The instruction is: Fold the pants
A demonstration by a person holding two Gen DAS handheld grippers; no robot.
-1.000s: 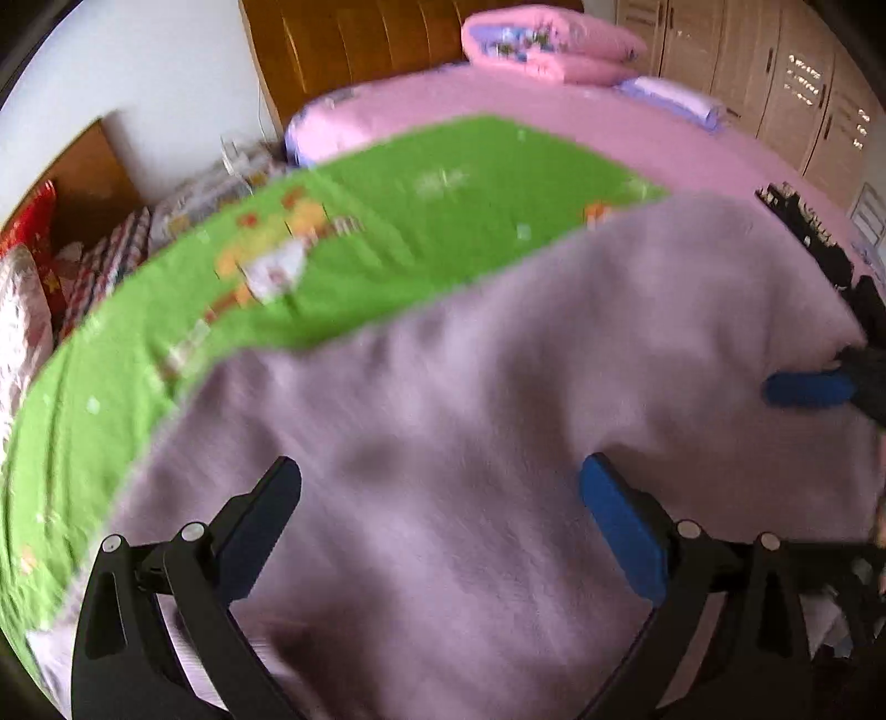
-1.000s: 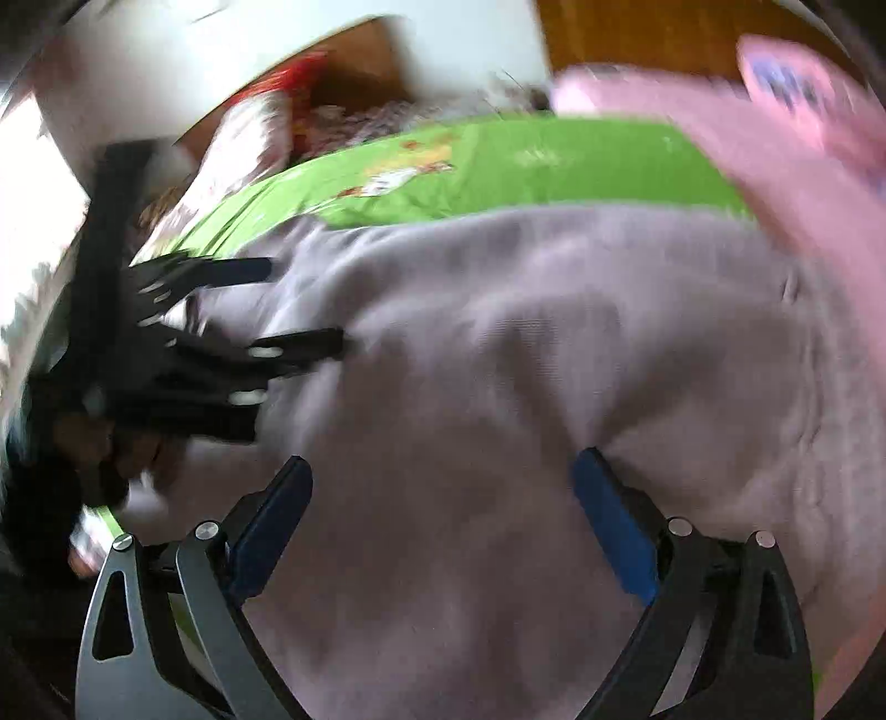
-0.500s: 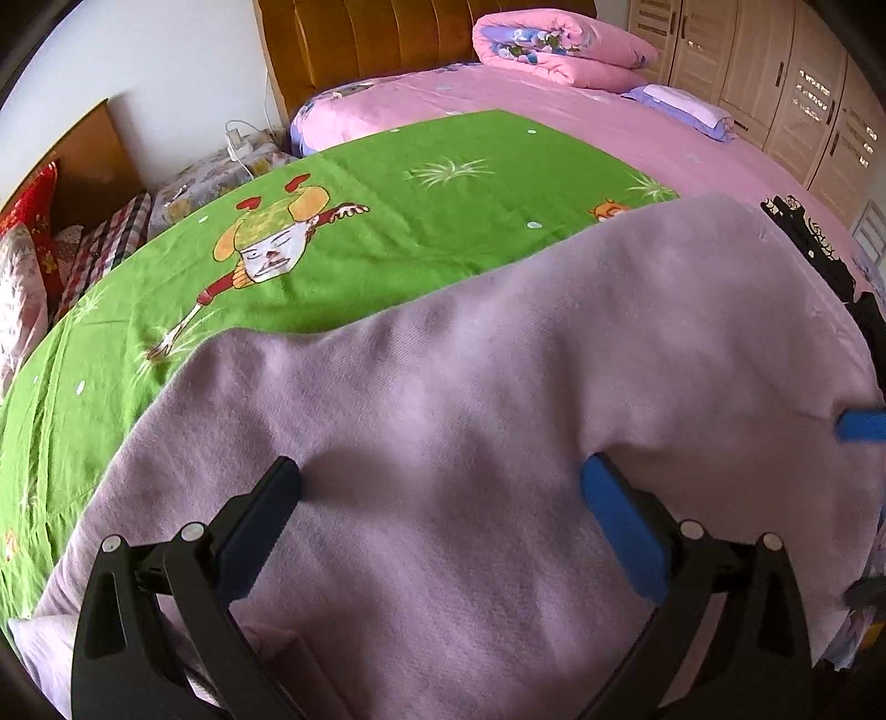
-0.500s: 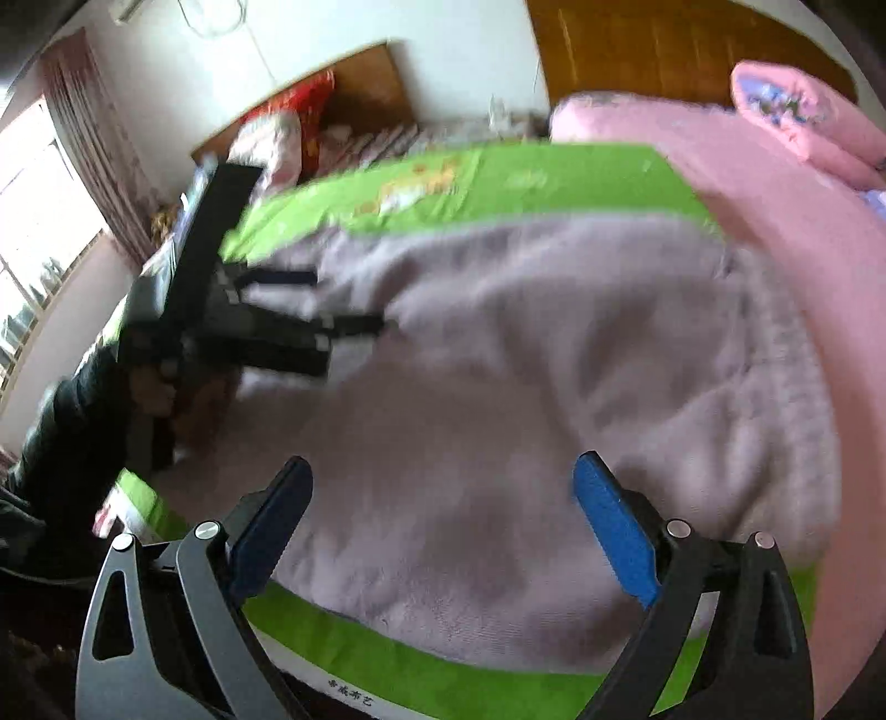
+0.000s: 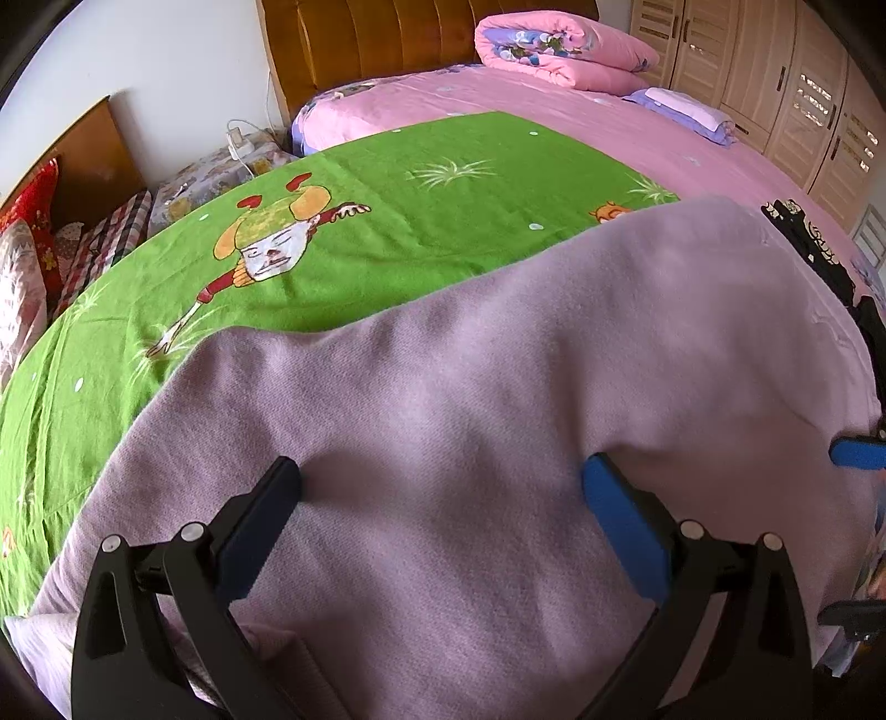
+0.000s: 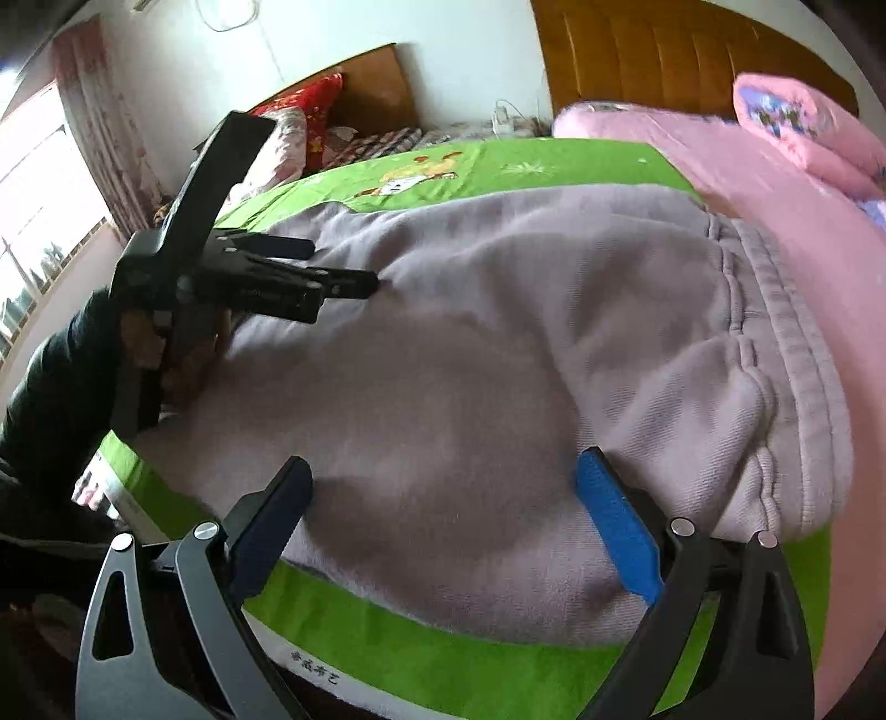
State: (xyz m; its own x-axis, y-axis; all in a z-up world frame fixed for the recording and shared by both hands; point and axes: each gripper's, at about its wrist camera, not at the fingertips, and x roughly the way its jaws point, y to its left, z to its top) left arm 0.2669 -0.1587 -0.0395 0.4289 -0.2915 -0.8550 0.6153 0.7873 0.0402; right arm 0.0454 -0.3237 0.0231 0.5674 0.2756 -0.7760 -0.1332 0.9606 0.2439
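Small dark printed characters stand on the white edge strip of the green sheet; too small to read. No other text.

The pants were a matt lilac fleece-like knit with a fine, slightly fuzzy weave; the waistband was ribbed and stitched in rows. The green sheet beneath was smooth printed cotton-like cloth. The left gripper and right gripper had matt black, plastic-looking frames, bright metal pins and blue, faintly textured pads. The headboard was glossy brown wood.
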